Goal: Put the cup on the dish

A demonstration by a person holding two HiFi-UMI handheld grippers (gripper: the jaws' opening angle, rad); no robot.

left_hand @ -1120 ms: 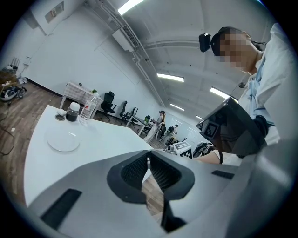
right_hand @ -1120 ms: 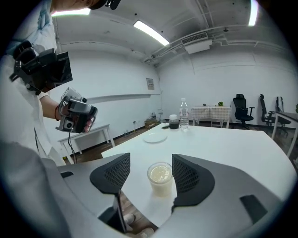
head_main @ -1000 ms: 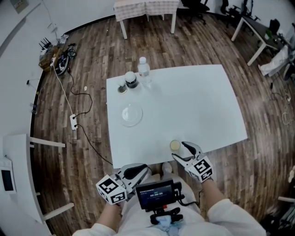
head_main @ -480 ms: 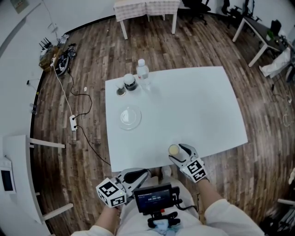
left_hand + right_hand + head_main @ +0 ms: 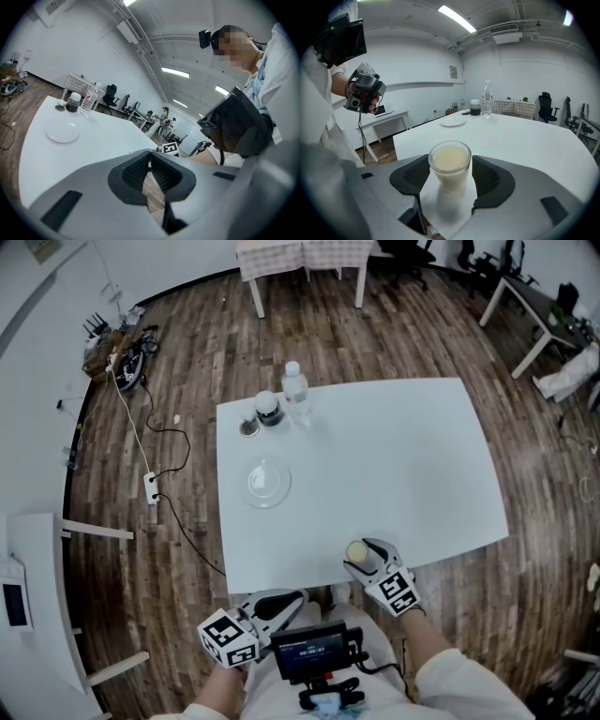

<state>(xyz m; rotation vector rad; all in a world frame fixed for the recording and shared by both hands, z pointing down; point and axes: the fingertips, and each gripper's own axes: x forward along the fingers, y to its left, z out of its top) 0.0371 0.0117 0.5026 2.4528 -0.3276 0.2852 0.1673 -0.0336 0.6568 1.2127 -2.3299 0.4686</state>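
White table (image 5: 394,456): one glass cup of creamy drink (image 5: 450,164), one clear round dish (image 5: 268,483).
Right gripper (image 5: 450,172) has its jaws wide around the cup; left gripper (image 5: 150,159) has its jaws closed, empty.

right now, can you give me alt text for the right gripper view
A glass cup of pale, creamy liquid stands on a white table between the open jaws of the right gripper, which flank it closely. Farther back on the table sit a round dish, a dark jar and a water bottle.

Cup (image 5: 356,551) stands on table (image 5: 403,456) (dish (image 5: 268,483) well beyond, leftward).
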